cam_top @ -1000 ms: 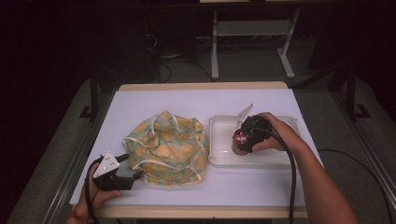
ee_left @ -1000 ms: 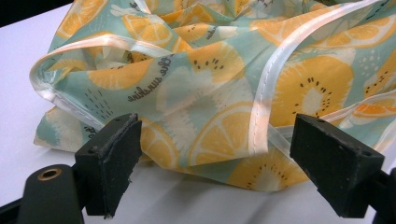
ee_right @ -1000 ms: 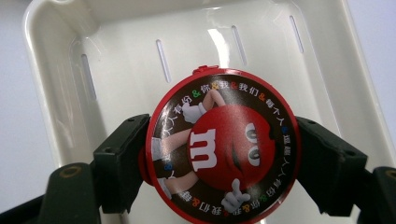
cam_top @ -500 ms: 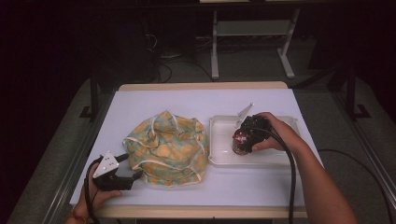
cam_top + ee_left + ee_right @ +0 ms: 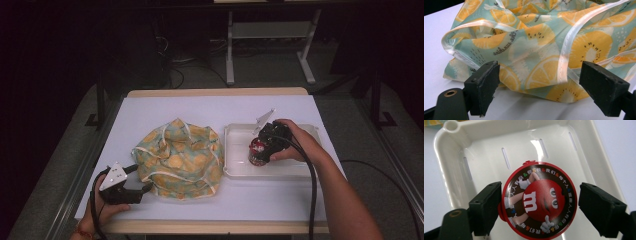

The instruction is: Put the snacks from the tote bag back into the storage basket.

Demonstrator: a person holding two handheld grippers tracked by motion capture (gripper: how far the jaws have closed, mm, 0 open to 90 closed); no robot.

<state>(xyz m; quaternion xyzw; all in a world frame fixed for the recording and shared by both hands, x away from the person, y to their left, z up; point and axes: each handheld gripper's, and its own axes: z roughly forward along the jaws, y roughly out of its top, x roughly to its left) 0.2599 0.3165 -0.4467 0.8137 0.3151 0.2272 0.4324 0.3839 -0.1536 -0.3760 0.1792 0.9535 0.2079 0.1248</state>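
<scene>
Nearest you, your left gripper (image 5: 142, 189) rests low on the table (image 5: 300, 105) at the near left edge of the crumpled lemon-print bag (image 5: 177, 157); in the left gripper view its jaws stand wide apart with nothing between the pads, and a fold of the bag (image 5: 554, 50) with its pale piped seam lies just ahead of them, pointing into the gap. Farther out and to your right, your right gripper (image 5: 261, 148) reaches down into the white tray (image 5: 235, 170), which sits just beside the bag. The candy tin (image 5: 539, 202), round with a red rim and a cartoon lid, stands in that tray directly between the right gripper's jaws; the left pad looks to be touching or nearly touching its rim, while the right pad stands off with a visible gap, so the jaws are open and nothing is gripped yet. This is the relation that matters: the tin is centred in the right jaws, lid facing the camera, so a squeeze across its width should catch it. Your right hand is the one to act; the left is well apart from the tin.
</scene>
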